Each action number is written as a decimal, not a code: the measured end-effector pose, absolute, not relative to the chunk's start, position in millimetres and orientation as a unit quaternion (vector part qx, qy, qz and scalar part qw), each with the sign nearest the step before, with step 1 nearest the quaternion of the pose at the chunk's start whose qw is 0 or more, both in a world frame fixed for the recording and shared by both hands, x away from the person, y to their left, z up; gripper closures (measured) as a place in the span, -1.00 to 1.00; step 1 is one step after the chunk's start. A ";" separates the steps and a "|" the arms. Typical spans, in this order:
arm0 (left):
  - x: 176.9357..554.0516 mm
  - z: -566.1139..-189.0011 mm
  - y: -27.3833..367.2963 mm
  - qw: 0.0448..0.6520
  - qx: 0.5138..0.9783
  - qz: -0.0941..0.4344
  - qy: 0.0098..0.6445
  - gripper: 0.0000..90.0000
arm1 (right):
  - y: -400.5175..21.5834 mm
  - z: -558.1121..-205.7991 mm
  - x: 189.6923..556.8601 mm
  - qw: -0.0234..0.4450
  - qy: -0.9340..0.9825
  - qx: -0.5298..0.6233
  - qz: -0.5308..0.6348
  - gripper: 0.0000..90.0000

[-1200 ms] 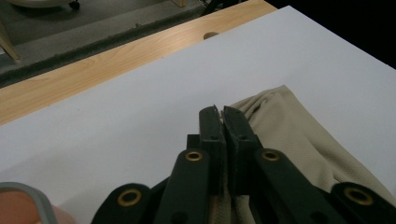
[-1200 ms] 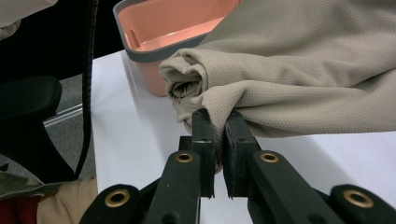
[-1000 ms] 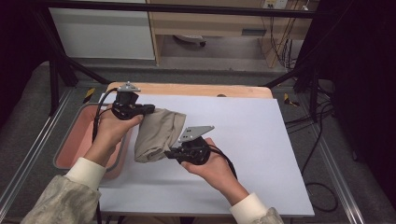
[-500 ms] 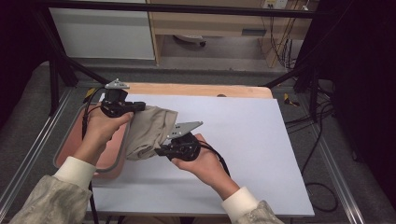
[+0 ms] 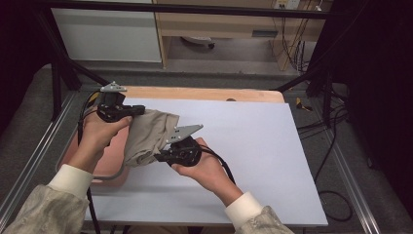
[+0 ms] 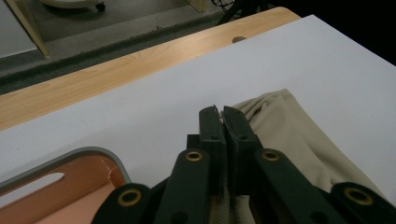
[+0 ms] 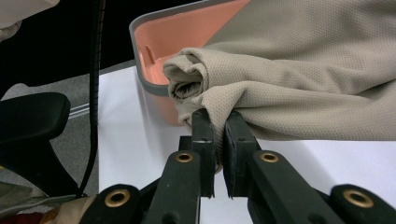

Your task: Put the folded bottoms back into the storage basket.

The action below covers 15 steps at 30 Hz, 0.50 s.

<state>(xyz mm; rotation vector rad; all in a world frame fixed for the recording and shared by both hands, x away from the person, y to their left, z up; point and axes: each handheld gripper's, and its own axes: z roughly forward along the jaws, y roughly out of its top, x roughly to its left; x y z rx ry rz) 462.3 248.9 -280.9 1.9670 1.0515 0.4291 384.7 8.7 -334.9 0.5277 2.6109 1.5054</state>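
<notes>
Right now both grippers grip the same beige cloth [image 5: 148, 134], which hangs stretched between them above the white worktop [image 5: 253, 146]. Jaws of the left gripper [image 6: 223, 112] are pressed together, with a fold of the cloth pinched low between them and the rest spreading off to their right. Jaws of the right gripper [image 7: 219, 116] are clamped on a bunched edge of the cloth, which bulges just above their tips. Behind that bunch sits a pink bin [image 7: 154, 35] with a grey rim.

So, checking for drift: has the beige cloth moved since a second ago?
Yes: the beige cloth has shifted left, now further over the salmon plastic bin.
</notes>
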 end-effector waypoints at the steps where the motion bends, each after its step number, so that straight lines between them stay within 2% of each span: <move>1: 462.3 -280.7 249.8 0.421 0.785 0.171 0.420 0.95 | 9.7 -334.9 384.8 0.041 0.852 0.173 0.492 0.89; 15: 461.3 -279.1 258.4 0.423 0.781 0.174 0.425 0.95 | 19.2 -334.0 387.0 0.037 0.853 0.167 0.494 0.88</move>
